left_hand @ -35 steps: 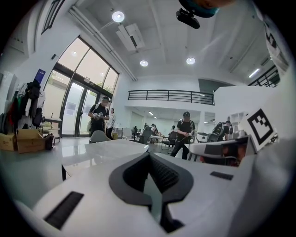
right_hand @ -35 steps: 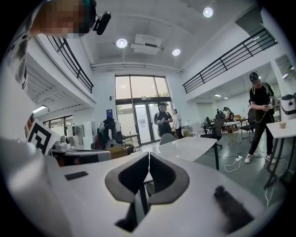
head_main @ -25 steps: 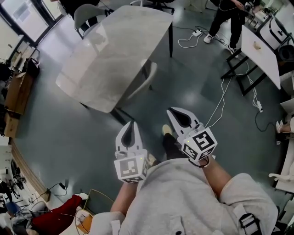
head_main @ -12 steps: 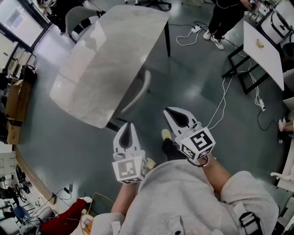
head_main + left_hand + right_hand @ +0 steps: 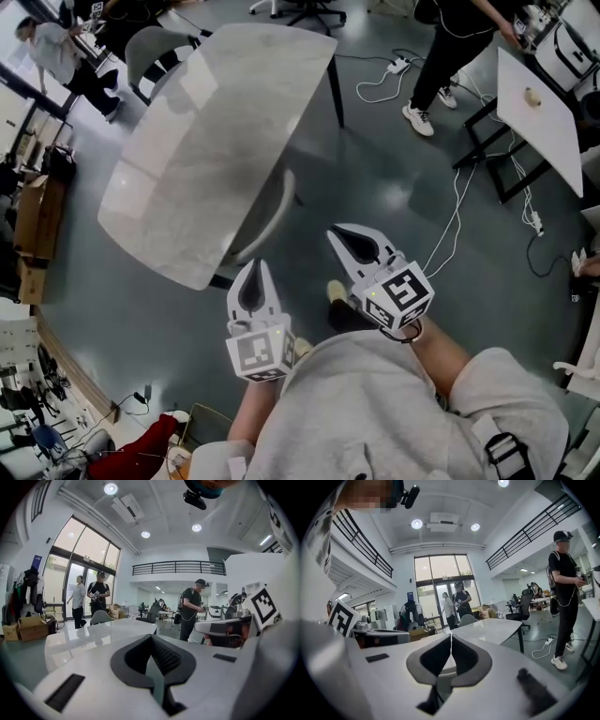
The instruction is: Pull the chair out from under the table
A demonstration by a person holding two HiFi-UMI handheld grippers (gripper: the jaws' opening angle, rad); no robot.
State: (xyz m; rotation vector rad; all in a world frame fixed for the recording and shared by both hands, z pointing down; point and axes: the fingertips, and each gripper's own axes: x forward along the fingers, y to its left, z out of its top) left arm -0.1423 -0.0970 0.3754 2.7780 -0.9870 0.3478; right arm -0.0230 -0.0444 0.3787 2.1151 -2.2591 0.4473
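Most of the chair (image 5: 274, 208) is hidden from me. Only the pale curved top edge of its back shows, sticking out from under the right long side of the tabletop (image 5: 206, 131). The seat and legs are covered by the marble slab. That visible edge runs lengthwise along the tabletop's long side, so the chair faces in under it, towards the left of the head view.

A second chair (image 5: 155, 42) at the far end is partly cut off by the tabletop too.

Cardboard boxes (image 5: 33, 202) stand by the wall on the left. I cannot make out what is in them.

My left claw (image 5: 254, 265) has its jaws pressed together with nothing between them. It hangs in the air near the tabletop's near corner, apart from the chair. My right claw (image 5: 334, 231) is likewise closed and empty, to the right of the chair back and not touching it. Both point towards the tabletop.

A person (image 5: 448, 52) in black stands on the floor (image 5: 394, 178) beyond, head cut off by the frame, beside a white cable (image 5: 452, 220).
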